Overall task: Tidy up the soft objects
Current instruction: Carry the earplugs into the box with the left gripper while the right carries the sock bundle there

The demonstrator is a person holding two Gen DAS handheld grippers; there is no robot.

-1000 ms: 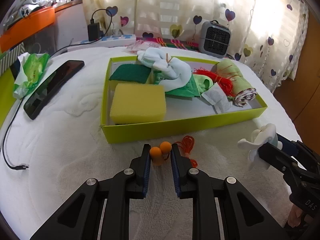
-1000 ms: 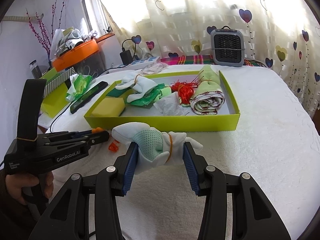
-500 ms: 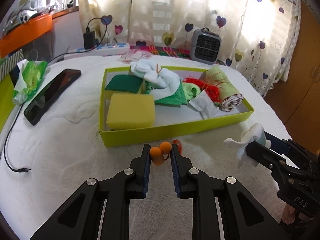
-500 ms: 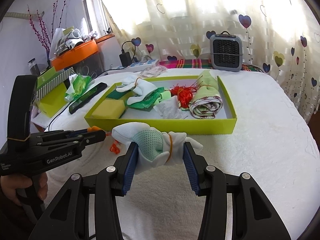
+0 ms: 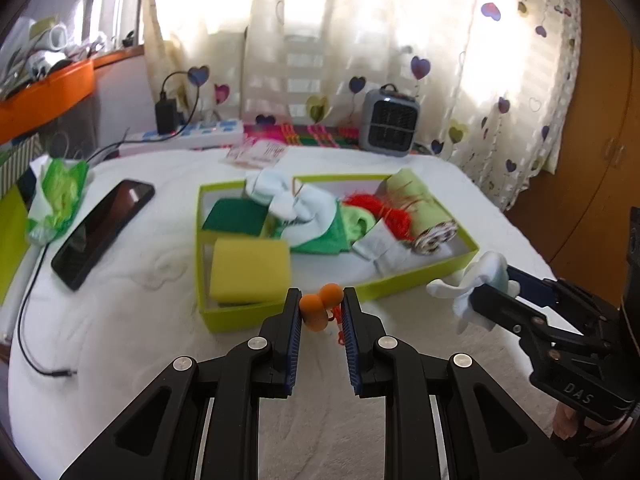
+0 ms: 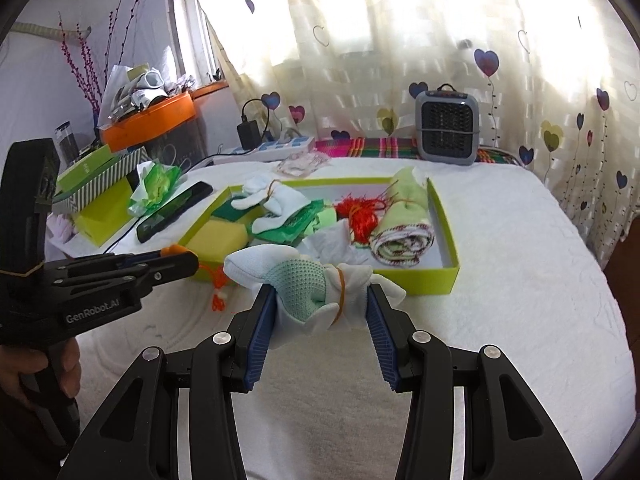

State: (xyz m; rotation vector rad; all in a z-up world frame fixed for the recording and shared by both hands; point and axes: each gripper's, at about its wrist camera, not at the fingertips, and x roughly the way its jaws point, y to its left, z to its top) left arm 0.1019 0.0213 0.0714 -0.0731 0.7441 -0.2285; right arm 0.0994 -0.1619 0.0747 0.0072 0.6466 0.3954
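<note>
Now, glove bundle: a white-and-mint knitted glove bundle tied with a rubber band (image 6: 320, 292) sits clamped between the pads of the right gripper (image 6: 318, 312), held above the white bedspread (image 6: 500, 300), just short of the box's near wall.
Orange piece: small orange foam balls on an orange cord (image 5: 320, 305) are pinched in the narrow-set left gripper (image 5: 320, 322); the cord dangles down toward the bedspread.
Box: the lime-green shallow cardboard box (image 5: 400, 278) lies just beyond both grippers.
Already inside: a yellow sponge block (image 5: 250, 270), a dark green scouring pad (image 5: 234, 216), a white sock bundle (image 5: 288, 200), a red tassel of threads (image 5: 380, 212) and a rolled pale-green cloth (image 5: 424, 210).
Left to do: by my reckoning most is finished; only these two carried pieces seem to remain outside the box.
Around: a black phone (image 5: 102, 230) and a small grey heater (image 5: 390, 122) stand apart from the sorting.
</note>
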